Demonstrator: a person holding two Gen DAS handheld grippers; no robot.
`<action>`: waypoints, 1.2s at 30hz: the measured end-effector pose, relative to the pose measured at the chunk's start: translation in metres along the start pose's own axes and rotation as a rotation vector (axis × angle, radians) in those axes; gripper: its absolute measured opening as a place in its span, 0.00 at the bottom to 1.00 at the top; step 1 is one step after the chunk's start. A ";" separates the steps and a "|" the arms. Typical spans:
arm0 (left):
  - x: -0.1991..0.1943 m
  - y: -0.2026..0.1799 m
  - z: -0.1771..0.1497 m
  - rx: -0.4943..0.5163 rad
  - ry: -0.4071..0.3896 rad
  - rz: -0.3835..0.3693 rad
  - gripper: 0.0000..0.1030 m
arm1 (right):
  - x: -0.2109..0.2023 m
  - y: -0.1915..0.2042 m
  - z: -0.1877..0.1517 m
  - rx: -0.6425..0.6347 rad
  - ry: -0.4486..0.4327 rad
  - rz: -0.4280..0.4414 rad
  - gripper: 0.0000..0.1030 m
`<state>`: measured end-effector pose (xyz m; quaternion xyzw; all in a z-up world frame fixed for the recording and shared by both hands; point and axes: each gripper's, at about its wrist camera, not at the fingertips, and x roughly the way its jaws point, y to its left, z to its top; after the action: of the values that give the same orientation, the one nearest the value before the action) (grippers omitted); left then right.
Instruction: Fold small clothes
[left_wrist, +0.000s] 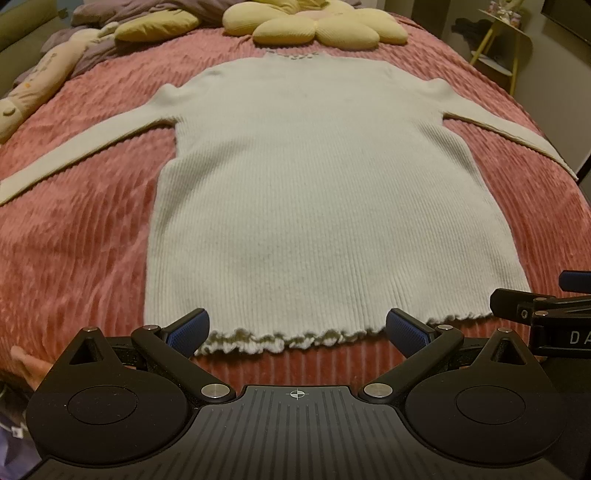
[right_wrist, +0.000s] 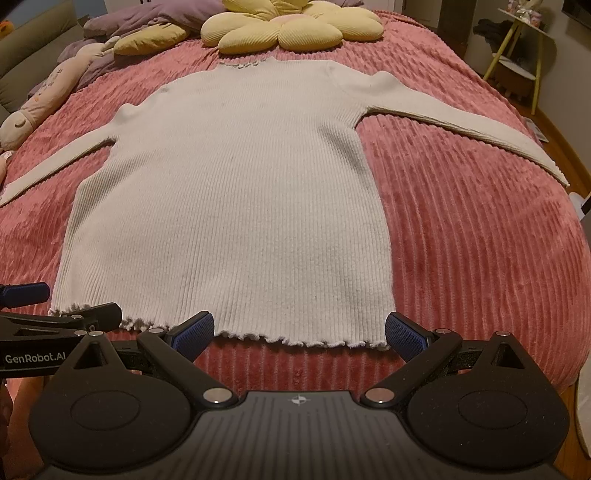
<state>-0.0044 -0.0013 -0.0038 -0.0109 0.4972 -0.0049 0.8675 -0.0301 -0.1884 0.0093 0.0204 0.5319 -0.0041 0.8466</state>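
Garment: a pale ribbed sweater (left_wrist: 295, 192) is laid flat on the pink bedspread (left_wrist: 92, 229), sleeves spread out toward 9 and 3 o'clock.
Long axis: it runs from the ruffled hem (left_wrist: 280, 338) at 6 o'clock to the collar at 12 o'clock, straight away from both tongs.
Left gripper (left_wrist: 297, 328): the fingers are spread wide and nothing is pinched; the hem is seen between them, its left half being nearer.
Right gripper (right_wrist: 299, 332): it is also spread and empty; the right hem corner (right_wrist: 380, 343) is seen just beside its right finger.
Nearer hand: neither, it is judged; each is placed at its own half of the hem.
Stage: no fold is made yet.
Background: a yellow flower cushion (right_wrist: 291, 26) is seen at 12 o'clock, beyond the collar.
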 end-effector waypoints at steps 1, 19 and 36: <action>0.000 -0.001 0.000 0.000 0.000 -0.001 1.00 | 0.000 0.000 0.000 0.000 0.000 0.000 0.96; 0.001 -0.001 0.000 0.003 0.000 -0.002 1.00 | 0.000 0.000 0.000 0.003 -0.002 0.002 0.96; 0.000 0.000 0.001 0.003 0.009 -0.007 1.00 | -0.001 0.000 0.000 0.004 -0.004 0.004 0.96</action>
<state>-0.0040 -0.0012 -0.0035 -0.0114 0.5009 -0.0085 0.8654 -0.0303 -0.1884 0.0099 0.0232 0.5300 -0.0032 0.8477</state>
